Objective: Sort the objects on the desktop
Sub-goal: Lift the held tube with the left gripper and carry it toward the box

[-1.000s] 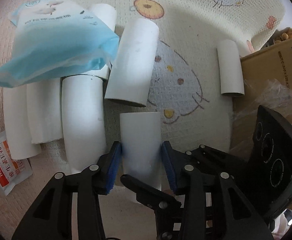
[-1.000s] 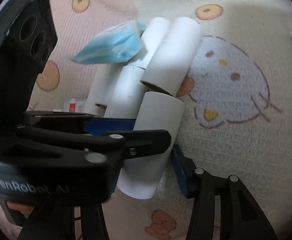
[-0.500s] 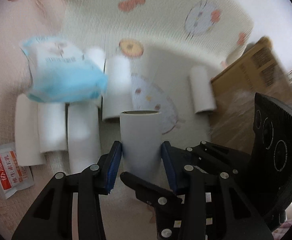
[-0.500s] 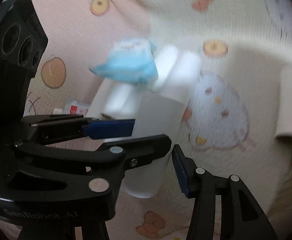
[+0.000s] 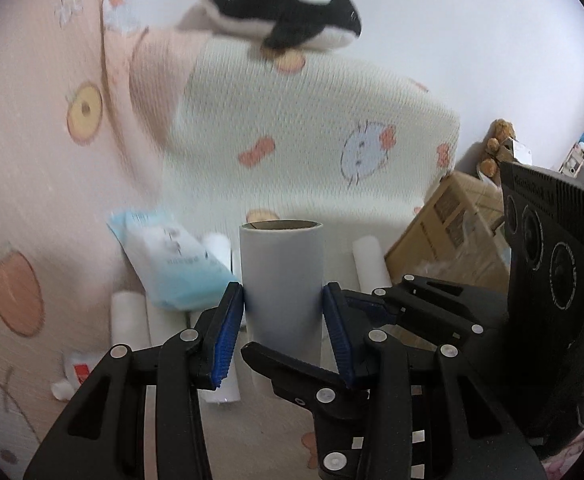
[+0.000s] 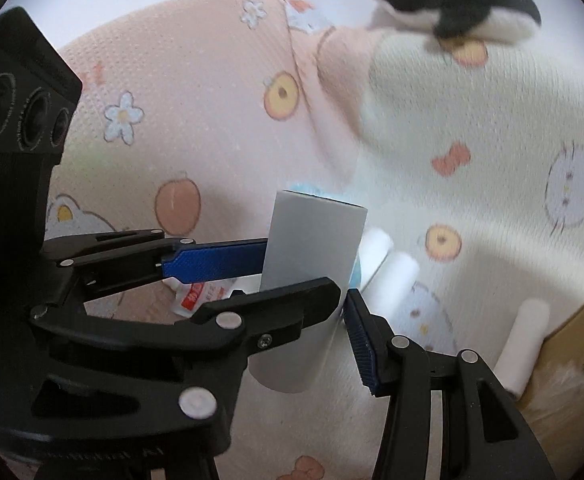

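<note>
An orca plush [image 5: 288, 8] lies atop the patterned bedding [image 5: 311, 120].

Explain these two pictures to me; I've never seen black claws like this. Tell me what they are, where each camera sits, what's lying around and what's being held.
No robot here: a person holds one two-finger clamp in each hand, and each carries a wide-angle camera looking along its fingers.

In the left clamp's view, the left gripper has its blue pads against a white cardboard tube. The right gripper grips the same tube crosswise, so both hold it above the surface.

Below is a pastel cartoon-print blanket. On it lie more white tubes, a light-blue plastic packet and a small red-and-white sachet. A black-and-white plush orca sits at the far end, and a brown cardboard box stands to the right.
</note>
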Tool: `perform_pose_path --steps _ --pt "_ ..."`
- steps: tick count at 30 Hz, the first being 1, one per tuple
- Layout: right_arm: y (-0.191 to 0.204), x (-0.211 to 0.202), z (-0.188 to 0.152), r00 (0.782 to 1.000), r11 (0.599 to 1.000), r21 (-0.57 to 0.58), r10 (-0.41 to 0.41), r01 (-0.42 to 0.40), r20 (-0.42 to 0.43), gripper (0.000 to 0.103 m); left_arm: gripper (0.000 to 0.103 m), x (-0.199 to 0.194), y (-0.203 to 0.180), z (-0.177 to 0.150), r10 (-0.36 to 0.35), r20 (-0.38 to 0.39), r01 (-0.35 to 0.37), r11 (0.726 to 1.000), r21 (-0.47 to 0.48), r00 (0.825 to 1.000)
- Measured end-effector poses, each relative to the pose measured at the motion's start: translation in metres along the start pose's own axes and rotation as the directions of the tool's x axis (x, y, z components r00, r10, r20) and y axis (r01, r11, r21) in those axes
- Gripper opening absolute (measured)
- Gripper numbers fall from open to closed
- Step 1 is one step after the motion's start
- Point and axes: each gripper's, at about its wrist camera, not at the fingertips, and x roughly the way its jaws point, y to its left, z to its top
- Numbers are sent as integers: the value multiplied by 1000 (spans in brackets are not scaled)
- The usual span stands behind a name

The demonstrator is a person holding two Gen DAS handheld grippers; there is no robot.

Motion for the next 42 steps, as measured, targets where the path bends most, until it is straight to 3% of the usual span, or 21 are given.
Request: perform_pose_path --steps 5,21,31,38,42 --pt "8 -15 21 999 999 -41 -6 7 32 47 45 -20 0 10 -9 66 10 1000 -16 998" --pt "20 -64 42 990 994 -105 -24 39 141 47 45 -66 -28 44 -7 143 2 999 36 990" --pt "5 -101 40 976 989 -93 -91 111 200 47 45 -69 -80 53 8 171 -33 989 144 985" --pt "-24 -132 37 965 994 -33 -95 106 243 47 45 -65 -109 68 -57 160 33 988 153 986" --pt "-43 -149 34 958 993 5 -118 121 260 47 45 -61 -133 74 -60 162 27 980 199 985"
